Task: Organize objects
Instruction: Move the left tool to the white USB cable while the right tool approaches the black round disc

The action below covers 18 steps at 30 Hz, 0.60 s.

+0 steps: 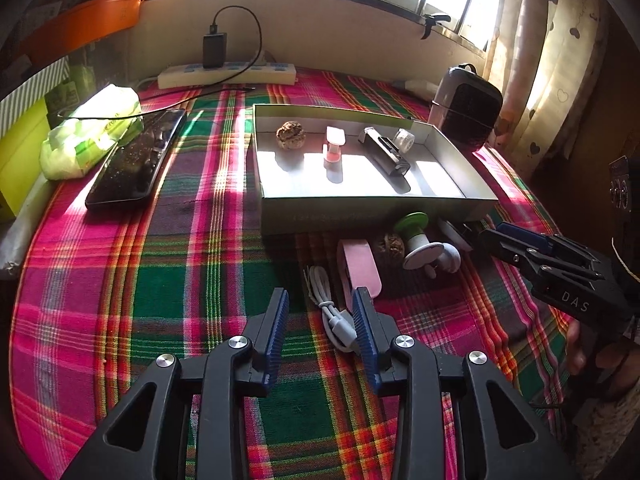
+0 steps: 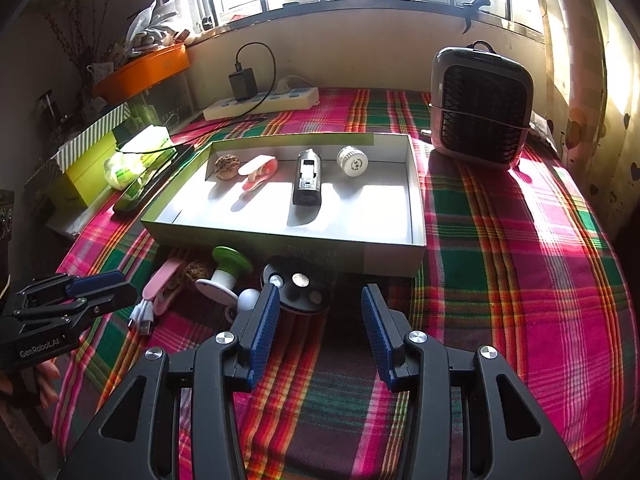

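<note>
Left gripper (image 1: 320, 300), lower centre of its frame, stands spread and empty above the plaid cloth (image 1: 160, 280); a white cable (image 1: 332, 312) lies beside its right finger. Right gripper (image 2: 320, 300) likewise spread, empty. Open box (image 2: 416, 208) at centre holds four items; others lie just before its near wall.

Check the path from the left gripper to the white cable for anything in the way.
Nothing visible blocks it. The left gripper is open just short of the white cable, which lies bare on the cloth beside the pink clip.
</note>
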Available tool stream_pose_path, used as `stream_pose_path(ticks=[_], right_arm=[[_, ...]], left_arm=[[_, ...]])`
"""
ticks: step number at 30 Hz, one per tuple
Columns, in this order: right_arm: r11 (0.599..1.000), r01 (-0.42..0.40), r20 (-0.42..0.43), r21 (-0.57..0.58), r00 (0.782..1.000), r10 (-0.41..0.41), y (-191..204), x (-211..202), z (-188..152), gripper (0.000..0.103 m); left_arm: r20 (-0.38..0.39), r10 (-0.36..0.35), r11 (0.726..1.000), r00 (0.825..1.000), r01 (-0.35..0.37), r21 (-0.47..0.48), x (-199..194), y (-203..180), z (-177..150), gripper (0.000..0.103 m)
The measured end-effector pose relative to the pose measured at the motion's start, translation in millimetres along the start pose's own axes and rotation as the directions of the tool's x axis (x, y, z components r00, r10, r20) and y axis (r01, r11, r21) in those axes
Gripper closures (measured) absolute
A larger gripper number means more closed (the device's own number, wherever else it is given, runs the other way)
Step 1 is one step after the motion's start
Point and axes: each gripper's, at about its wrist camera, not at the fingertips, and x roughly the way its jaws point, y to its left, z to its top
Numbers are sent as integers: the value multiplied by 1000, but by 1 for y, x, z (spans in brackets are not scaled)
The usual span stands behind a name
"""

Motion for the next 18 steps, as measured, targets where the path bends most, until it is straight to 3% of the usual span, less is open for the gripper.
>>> stream_pose_path(ticks=[18], right_arm=[[1000,-12,-29,-8,1000,12,7,18,5,53]], left_arm=[[-49,-20,1000,999,21,23,12,-7,-12,66]])
